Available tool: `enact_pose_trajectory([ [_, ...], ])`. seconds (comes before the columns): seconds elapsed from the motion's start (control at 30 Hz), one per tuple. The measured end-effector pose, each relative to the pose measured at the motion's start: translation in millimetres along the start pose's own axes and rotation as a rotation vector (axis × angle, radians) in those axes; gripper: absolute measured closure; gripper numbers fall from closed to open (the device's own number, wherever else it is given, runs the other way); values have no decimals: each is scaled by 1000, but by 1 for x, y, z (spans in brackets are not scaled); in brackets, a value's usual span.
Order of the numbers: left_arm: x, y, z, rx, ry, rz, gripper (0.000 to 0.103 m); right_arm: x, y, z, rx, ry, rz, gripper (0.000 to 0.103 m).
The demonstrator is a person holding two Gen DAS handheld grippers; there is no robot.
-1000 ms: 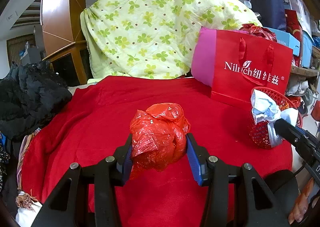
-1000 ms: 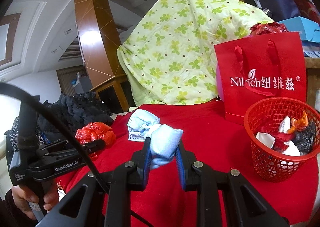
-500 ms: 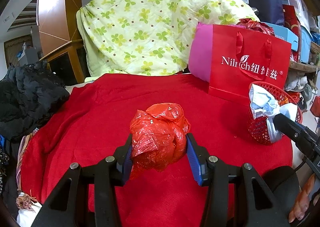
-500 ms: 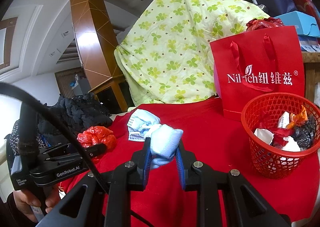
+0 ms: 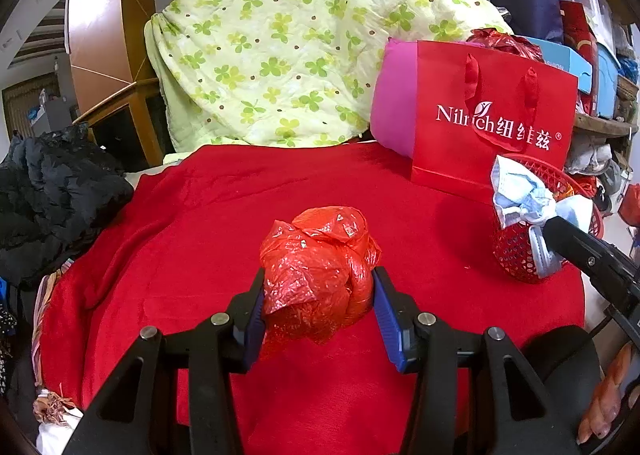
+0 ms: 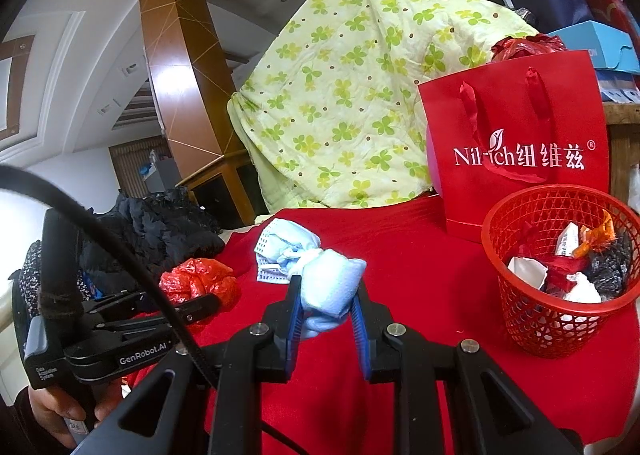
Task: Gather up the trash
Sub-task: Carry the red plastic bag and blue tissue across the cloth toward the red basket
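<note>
A: Left wrist view: left tongs (image 5: 318, 295) are clamping a crumpled red plastic bag (image 5: 318, 263) above the red-clothed surface (image 5: 192, 223).

B: Right tongs (image 6: 326, 305) are pinching a blue face mask (image 6: 320, 279), left of the red mesh basket (image 6: 520, 323).

**Both grippers clamped, one in each hand**

The left gripper (image 5: 318, 295) points downward, its blue fingers (image 5: 386, 309) pressed on a red plastic bag (image 5: 320, 267). The right gripper (image 6: 326, 305) sits nearly level, closed tight on a pale blue wad (image 6: 328, 283). A hand (image 6: 56, 411) grips the left handle.
</note>
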State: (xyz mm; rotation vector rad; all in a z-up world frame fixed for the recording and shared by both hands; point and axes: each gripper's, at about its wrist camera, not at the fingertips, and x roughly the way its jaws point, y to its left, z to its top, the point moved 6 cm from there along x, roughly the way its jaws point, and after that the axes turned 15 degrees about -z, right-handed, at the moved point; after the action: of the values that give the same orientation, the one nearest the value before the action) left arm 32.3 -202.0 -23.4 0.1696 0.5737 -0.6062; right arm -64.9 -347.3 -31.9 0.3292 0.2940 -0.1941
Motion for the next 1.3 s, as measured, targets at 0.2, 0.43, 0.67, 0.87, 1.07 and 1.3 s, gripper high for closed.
enact_pose_trajectory([
  [0.2, 2, -5, -1, 11, 7, -4, 52, -3, -3, 1, 11, -4, -9, 79],
  [0.43, 5, -9, -2, 24, 19, -11, 52, -6, -7, -1, 28, -5, -21, 79],
  [0.67, 7, -14, -6, 34, 33, -21, 52, -8, -13, -2, 40, -5, -30, 78],
  [0.87, 12, -18, -7, 42, 43, -29, 52, -10, -17, -3, 52, -4, -37, 78],
  [1.07, 16, -23, -7, 53, 52, -38, 52, -12, -23, -2, 63, -7, -47, 78],
  [1.3, 19, -32, -7, 65, 57, -53, 52, -16, -33, 0, 73, -15, -61, 78],
])
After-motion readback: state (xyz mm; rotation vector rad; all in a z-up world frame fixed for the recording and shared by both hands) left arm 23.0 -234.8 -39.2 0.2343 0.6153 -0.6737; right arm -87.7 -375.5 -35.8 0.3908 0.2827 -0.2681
